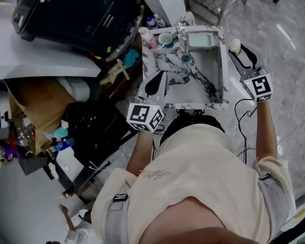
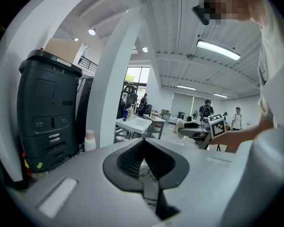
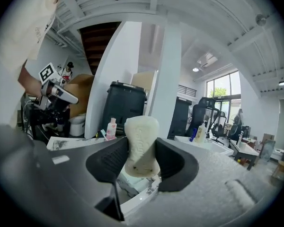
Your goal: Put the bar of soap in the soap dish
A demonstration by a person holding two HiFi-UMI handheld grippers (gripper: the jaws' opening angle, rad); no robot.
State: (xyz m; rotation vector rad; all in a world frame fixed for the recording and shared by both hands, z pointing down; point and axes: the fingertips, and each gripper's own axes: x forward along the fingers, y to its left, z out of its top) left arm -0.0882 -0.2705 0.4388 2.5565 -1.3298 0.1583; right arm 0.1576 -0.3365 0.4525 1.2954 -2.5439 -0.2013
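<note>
Cream-white bar of soap [image 3: 141,143] is pinched upright between the dark ribbed pads of the right claw [image 3: 141,159]. The jaws are only as far apart as the bar is thick, and its top pokes out past the tips. From the head view, that claw has the soap up off the right edge of the marble-patterned desk [image 1: 193,105], near the back corner and not touching anything else.

The left claw [image 2: 143,161] is squeezed closed, tips meeting, with nothing in it. It hangs over the front left corner of the desk, well apart from the other claw.

The soap dish [image 1: 201,39], a white-rimmed tray with a pale green inside, sits at the back of the desk, near the soap but apart from it. Beside the dish are a tap [image 1: 183,34], a cup [image 1: 165,38] and a pink bottle [image 1: 146,34]. A sunken basin [image 1: 208,72] is in front of them, and a big black bin [image 1: 76,14] is off to the left.
</note>
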